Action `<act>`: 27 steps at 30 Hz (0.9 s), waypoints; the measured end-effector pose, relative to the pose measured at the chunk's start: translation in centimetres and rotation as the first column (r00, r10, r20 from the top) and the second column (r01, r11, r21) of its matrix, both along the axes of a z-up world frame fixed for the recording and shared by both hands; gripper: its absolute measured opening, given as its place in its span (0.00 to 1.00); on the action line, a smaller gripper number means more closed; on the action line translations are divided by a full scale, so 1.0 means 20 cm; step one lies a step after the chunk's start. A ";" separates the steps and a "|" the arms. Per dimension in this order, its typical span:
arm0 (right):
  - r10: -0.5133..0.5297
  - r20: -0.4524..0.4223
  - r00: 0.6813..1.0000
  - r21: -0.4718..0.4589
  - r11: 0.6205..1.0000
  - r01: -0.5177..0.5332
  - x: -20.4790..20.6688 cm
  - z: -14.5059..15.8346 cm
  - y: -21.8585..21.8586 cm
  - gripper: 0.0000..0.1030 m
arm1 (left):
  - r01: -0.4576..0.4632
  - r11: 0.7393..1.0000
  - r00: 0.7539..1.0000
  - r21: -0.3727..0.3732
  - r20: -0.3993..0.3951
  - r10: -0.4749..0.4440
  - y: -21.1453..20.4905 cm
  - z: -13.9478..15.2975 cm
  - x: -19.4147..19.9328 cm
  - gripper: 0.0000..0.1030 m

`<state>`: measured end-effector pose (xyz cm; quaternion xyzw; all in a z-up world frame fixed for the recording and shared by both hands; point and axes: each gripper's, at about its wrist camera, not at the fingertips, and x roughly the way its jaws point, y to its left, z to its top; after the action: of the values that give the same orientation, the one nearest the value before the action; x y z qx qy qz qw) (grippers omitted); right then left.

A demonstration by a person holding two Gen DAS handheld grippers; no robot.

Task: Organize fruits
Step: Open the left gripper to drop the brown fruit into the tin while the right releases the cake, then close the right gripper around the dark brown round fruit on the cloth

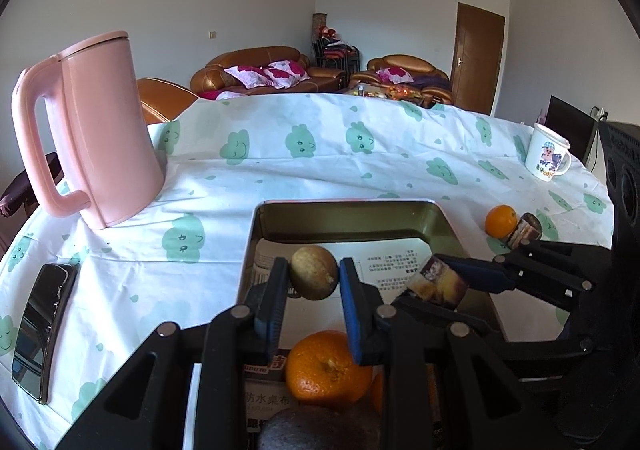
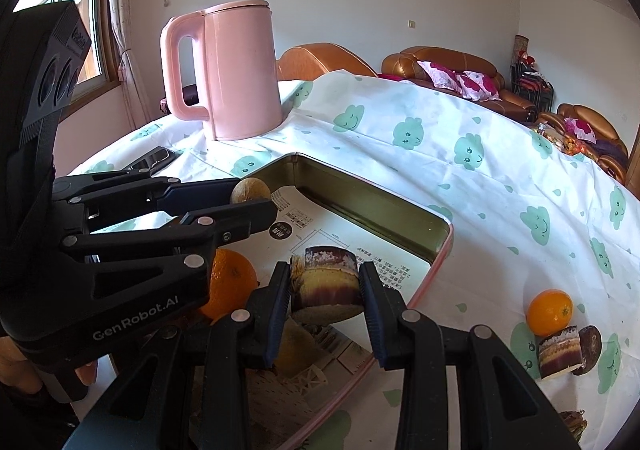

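My left gripper (image 1: 313, 274) is shut on a brownish-yellow round fruit (image 1: 314, 271) and holds it over the metal tin tray (image 1: 344, 218). My right gripper (image 2: 325, 282) is shut on a layered cake slice (image 2: 325, 281) over the same tray. An orange (image 1: 326, 370) lies in the tray under the left gripper, with a dark round fruit (image 1: 320, 430) in front of it. The orange also shows in the right wrist view (image 2: 232, 282). Another orange (image 2: 549, 312) and a second cake piece (image 2: 560, 352) lie on the tablecloth right of the tray.
A pink kettle (image 1: 100, 130) stands at the table's left back. A phone (image 1: 42, 330) lies near the left edge. A white cartoon mug (image 1: 546, 154) stands at the far right. Sofas stand beyond the table.
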<state>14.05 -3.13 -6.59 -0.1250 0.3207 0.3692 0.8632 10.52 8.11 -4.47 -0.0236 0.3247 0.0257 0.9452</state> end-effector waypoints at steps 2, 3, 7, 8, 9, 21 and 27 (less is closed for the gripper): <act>0.000 -0.002 1.000 0.006 1.000 0.000 0.00 0.00 0.00 0.38 | 0.000 1.000 1.000 0.004 0.001 0.000 0.00 -0.01 0.00 0.33; 0.001 -0.002 1.000 0.011 1.000 -0.001 -0.01 0.00 0.00 0.42 | -0.001 1.000 1.000 0.007 0.003 0.001 -0.01 -0.01 0.00 0.35; 0.003 0.006 1.000 0.023 1.000 -0.004 -0.02 0.02 -0.01 0.50 | -0.015 1.000 1.000 0.008 0.021 0.015 0.00 0.01 -0.02 0.54; 0.002 0.006 1.000 0.026 1.000 -0.003 -0.03 0.02 -0.02 0.50 | -0.016 1.000 1.000 0.009 0.027 0.016 0.00 0.01 -0.03 0.59; 0.003 0.006 1.000 0.032 0.999 -0.003 -0.04 0.02 -0.02 0.50 | -0.018 1.000 0.999 0.009 0.032 0.018 0.00 0.02 -0.03 0.61; -0.091 0.071 0.993 0.055 0.995 0.087 -0.15 0.10 -0.36 0.50 | 0.003 0.999 0.987 -0.043 0.163 0.004 -0.07 0.12 -0.19 0.87; -0.262 0.042 0.964 0.021 0.965 0.261 -0.11 0.06 -0.77 0.50 | 0.086 0.996 0.981 -0.031 0.176 -0.079 -0.27 0.14 -0.20 0.87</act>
<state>11.85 -18.48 -5.31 -0.0834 0.3122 0.2517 0.9123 6.50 2.74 -1.72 -0.0304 0.2417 -0.0220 0.9696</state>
